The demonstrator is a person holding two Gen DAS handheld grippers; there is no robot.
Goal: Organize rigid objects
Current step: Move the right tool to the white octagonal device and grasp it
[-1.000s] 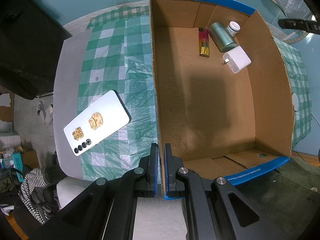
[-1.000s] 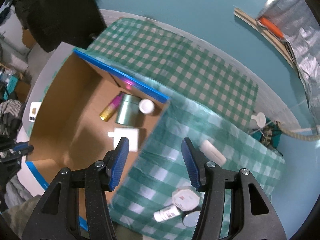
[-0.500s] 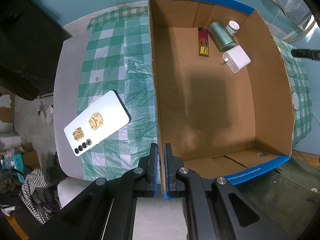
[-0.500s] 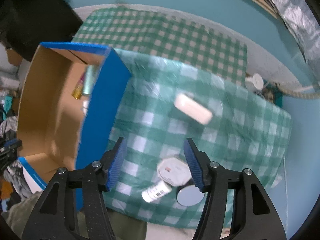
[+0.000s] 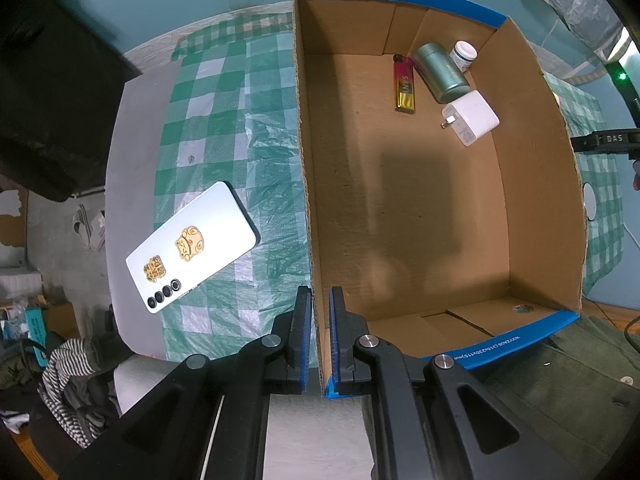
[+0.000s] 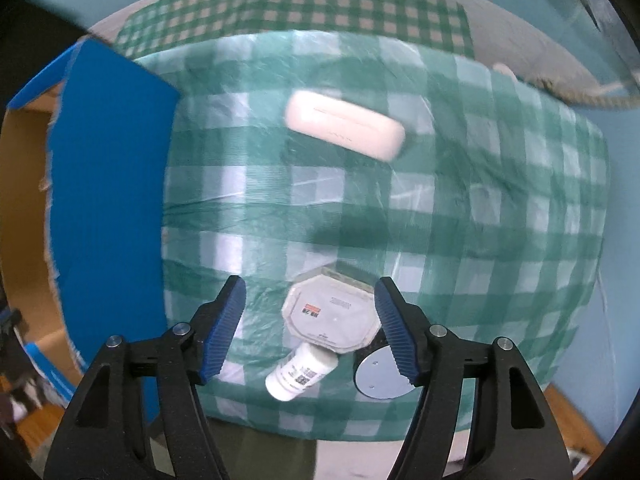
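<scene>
In the left wrist view, the left tool [image 5: 318, 334] is seen at 6 o'clock, its two blue pads clamped together on the near left wall of the cardboard box [image 5: 310, 220], one pad outside and one inside. The box is open-topped with a blue-edged rim, and four things are gathered in its far corner toward 1 o'clock: a red and yellow lighter [image 5: 404, 85], a green cylindrical tin [image 5: 440, 73] lying just beside it, a small white-capped bottle [image 5: 463, 55] behind the tin, and a white plug adapter [image 5: 472, 118] touching the tin's near end. At 9 o'clock, outside the box, a white phone [image 5: 192, 254] is laid face down on the green checked cloth [image 5: 224, 120] that covers the tabletop. In the right wrist view, which is blurred, the right tool [image 6: 310, 328] is held pointing down over the cloth, its jaws apart and just having been opening, with nothing pressed between the pads. An octagonal white container [image 6: 332, 314] is seen between the pads, below them on the cloth. A small white bottle [image 6: 300, 372] lies on its side touching it at 6 o'clock, and a grey round lid [image 6: 380, 374] lies at 5 o'clock. A white oblong case [image 6: 346, 126] rests well apart at 12 o'clock, and the box's blue outer wall stands at 9 o'clock.
</scene>
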